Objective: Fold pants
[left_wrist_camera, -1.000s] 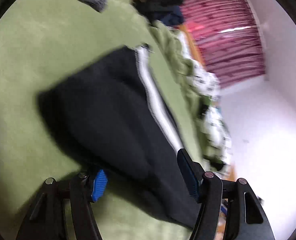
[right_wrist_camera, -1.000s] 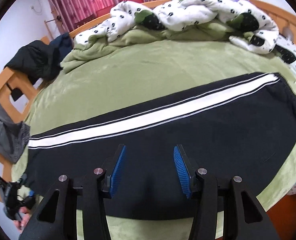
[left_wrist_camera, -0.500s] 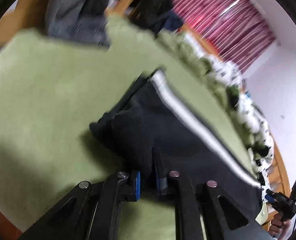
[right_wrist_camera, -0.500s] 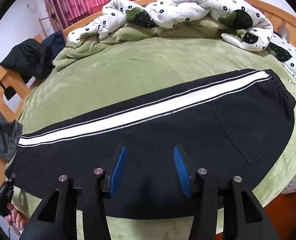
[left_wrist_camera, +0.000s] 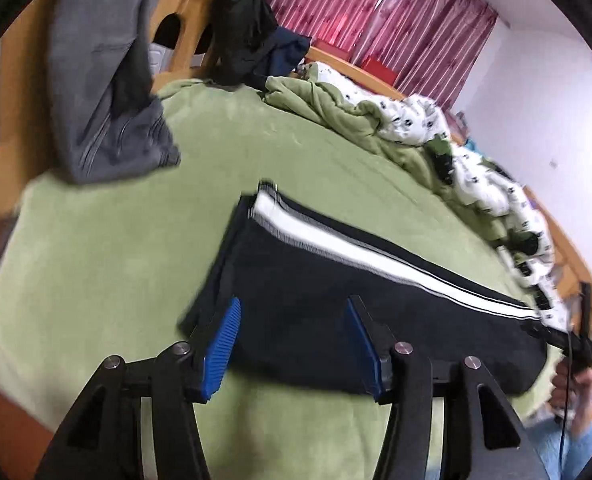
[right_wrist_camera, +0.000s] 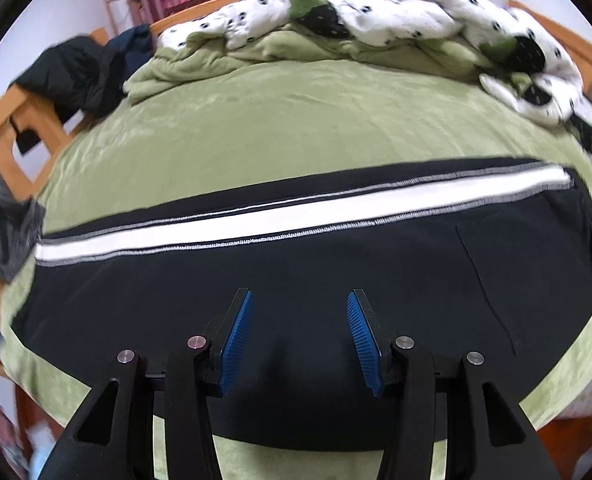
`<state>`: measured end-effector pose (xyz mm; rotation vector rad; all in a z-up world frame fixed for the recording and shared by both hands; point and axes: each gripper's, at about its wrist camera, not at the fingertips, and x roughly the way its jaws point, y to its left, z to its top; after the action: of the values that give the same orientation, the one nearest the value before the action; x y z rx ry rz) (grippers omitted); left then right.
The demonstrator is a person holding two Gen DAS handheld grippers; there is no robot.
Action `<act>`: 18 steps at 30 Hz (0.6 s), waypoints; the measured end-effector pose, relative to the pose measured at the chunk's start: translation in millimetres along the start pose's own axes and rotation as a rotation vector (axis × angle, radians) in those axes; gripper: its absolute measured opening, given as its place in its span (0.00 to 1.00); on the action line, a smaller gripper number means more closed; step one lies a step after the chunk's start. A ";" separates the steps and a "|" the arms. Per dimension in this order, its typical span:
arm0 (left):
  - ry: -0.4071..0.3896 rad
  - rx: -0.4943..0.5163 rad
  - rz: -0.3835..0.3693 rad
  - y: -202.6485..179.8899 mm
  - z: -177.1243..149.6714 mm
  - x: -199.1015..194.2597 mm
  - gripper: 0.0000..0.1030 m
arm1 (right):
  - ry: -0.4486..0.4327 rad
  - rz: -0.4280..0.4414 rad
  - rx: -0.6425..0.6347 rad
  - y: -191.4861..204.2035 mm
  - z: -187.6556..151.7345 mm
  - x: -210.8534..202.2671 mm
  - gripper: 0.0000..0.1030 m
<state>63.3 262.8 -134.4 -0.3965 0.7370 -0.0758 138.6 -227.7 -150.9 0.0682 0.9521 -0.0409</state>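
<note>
Pants [right_wrist_camera: 296, 264]: soft, limp, light; likely to sag. Grip at cuff hem and waistband. Left gripper [left_wrist_camera: 292, 344] opening, empty. Right gripper [right_wrist_camera: 299, 340] spread, empty.

No legible text, labels, brands, numbers or signs in either view.

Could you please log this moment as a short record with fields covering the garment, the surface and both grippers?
garment: black pants with a white side stripe, lying flat lengthwise
surface: green blanket on a wooden bed
left gripper: jaws opening, nothing between them, above the pants' cuff end
right gripper: jaws apart, empty, over the pants' middle
clutter: spotted duvet bunched at the far edge
</note>
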 end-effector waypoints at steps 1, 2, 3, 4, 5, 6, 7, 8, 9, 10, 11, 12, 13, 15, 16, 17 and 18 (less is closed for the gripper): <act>0.010 0.007 0.013 -2.9 9.9 10.2 0.50 | -0.002 -0.008 -0.024 3.0 0.3 0.7 0.47; 0.022 0.017 0.027 -5.8 25.3 28.5 0.50 | -0.001 -0.011 -0.042 4.9 -0.1 1.3 0.47; 0.026 0.022 0.033 -8.5 32.0 38.7 0.50 | 0.002 -0.013 -0.049 5.0 -0.5 2.0 0.47; 0.033 0.029 0.055 -8.8 45.8 58.7 0.50 | 0.006 -0.016 -0.048 3.8 -0.9 2.3 0.47; 0.040 0.029 0.072 -7.8 50.7 68.8 0.50 | 0.011 -0.016 -0.042 -0.4 -1.1 2.3 0.47; 0.048 0.020 0.093 -5.3 60.3 85.9 0.49 | 0.013 -0.016 -0.033 -4.1 -1.4 1.5 0.47; 0.054 0.013 0.102 -3.7 65.7 97.7 0.49 | 0.010 -0.021 -0.015 -10.7 -1.3 0.2 0.47; 0.067 0.002 0.115 -1.4 72.8 113.8 0.49 | 0.007 -0.030 -0.002 -15.5 -1.1 -0.7 0.47; 0.075 -0.011 0.144 1.2 77.0 128.2 0.48 | 0.003 -0.040 0.018 -22.4 -0.4 -1.2 0.47; 0.085 -0.016 0.163 2.0 78.1 138.5 0.44 | -0.001 -0.052 0.049 -31.3 1.1 -1.8 0.47; 0.105 -0.024 0.167 4.1 80.0 152.8 0.35 | -0.001 -0.055 0.071 -36.9 1.7 -1.3 0.47; 0.113 -0.034 0.159 5.8 80.3 160.5 0.30 | 0.001 -0.057 0.093 -43.2 3.2 -0.7 0.47; 0.116 -0.043 0.156 7.3 80.0 165.9 0.21 | 0.003 -0.059 0.116 -49.4 4.3 0.4 0.47; 0.070 -0.040 0.149 6.9 80.0 161.2 0.16 | 0.013 -0.072 0.148 -59.9 6.4 4.8 0.47; 0.026 -0.038 0.141 7.9 80.6 152.6 0.16 | 0.020 -0.090 0.160 -65.7 7.7 8.0 0.47; -0.011 -0.032 0.137 9.7 80.9 142.7 0.16 | 0.021 -0.102 0.164 -68.2 7.9 9.1 0.47; -0.018 -0.046 0.136 14.0 79.7 139.4 0.16 | 0.020 -0.112 0.168 -70.4 8.4 10.3 0.47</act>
<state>218.8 273.1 -175.4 -0.3889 0.7475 0.0728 146.8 -298.6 -157.3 0.1703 0.9707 -0.2234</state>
